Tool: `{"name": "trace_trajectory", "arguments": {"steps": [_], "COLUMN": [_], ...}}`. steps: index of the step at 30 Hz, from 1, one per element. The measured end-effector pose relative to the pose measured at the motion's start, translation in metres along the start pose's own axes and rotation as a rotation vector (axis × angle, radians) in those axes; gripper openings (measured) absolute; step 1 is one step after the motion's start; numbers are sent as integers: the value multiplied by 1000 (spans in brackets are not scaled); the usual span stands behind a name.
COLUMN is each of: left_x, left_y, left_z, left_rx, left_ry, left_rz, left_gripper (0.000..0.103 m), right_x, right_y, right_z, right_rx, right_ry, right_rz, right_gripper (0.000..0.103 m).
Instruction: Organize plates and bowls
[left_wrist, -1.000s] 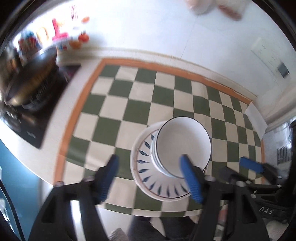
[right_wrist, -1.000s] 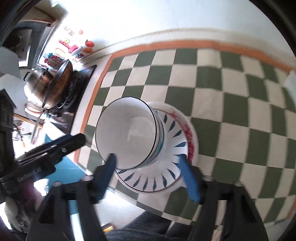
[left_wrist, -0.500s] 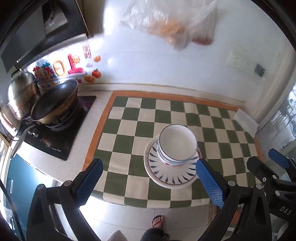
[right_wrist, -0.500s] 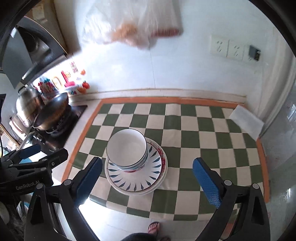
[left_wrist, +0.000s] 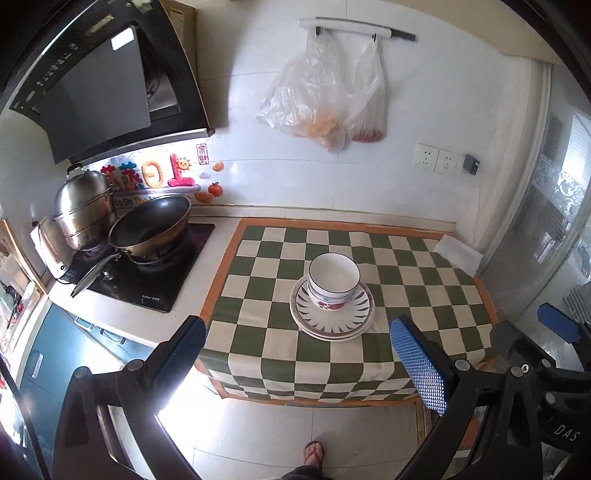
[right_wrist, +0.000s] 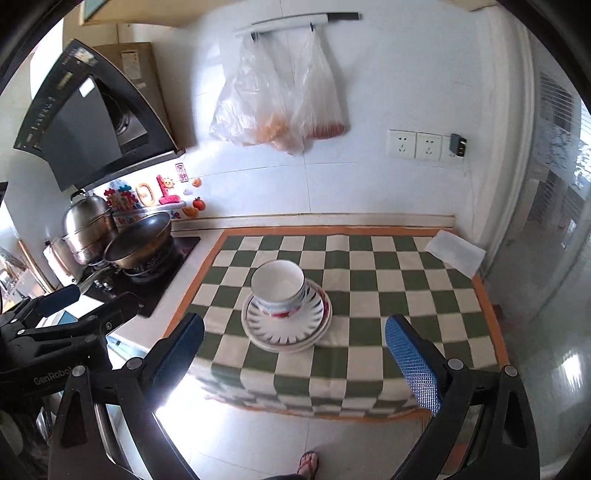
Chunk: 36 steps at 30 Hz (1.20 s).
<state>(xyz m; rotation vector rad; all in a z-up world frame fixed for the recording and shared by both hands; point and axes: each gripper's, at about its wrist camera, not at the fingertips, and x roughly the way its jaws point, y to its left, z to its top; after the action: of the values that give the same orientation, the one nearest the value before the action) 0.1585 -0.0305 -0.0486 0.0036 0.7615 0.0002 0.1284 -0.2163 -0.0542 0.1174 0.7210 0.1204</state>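
Read the blue pads (left_wrist: 417, 365) of the left gripper (left_wrist: 295, 326) as released: spread to full width, clamping nothing, having just been opening. Read the pads (right_wrist: 413, 365) of the right gripper (right_wrist: 294, 323) the same way: wide apart, empty, likewise just opened. Treat both tools as clear of the crockery, held above the floor in front of the counter edge and angled down toward it.

Locate the bowls (left_wrist: 333, 280) nested one inside another, upright, standing on the plates (left_wrist: 332, 330). Locate the plates stacked flat near the middle of the checked cloth (left_wrist: 406, 280). Judge this as deliberate: widest pieces at the bottom for a stable base, smaller ones centred on top to keep the load from tipping. Judge also that open, withdrawn jaws mean no further support needed for the pile, so regard the sorting as probably complete.

Note the pile kept well apart from the wok (left_wrist: 151, 225) and the steel steamer pot (left_wrist: 83, 210) on the hob to the left. Disregard the plastic bags (left_wrist: 314, 99) hanging on the wall rail and the sandalled foot (left_wrist: 314, 452) below.
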Motion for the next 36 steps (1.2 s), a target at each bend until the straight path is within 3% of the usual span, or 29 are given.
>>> {"name": "trace_trajectory", "arguments": {"steps": [10,24,36], "left_x": [-69,-83,-89], "left_y": [9,32,33], "left_z": [-27,-31,-28], "left_rx": [20,24,27], "left_ry": [-65,-84,-111], "left_rz": [3,-12,-18], "left_gripper": [103,103,103], "right_x": [-102,-118,-118], "right_y": [14,52,57], "right_z": [-32,-32,-27], "right_rx": [2,-9,7], "right_ry": [-88,-123,-143], "right_rz": [-54,-79,-114], "right_gripper": [100,100,100]}}
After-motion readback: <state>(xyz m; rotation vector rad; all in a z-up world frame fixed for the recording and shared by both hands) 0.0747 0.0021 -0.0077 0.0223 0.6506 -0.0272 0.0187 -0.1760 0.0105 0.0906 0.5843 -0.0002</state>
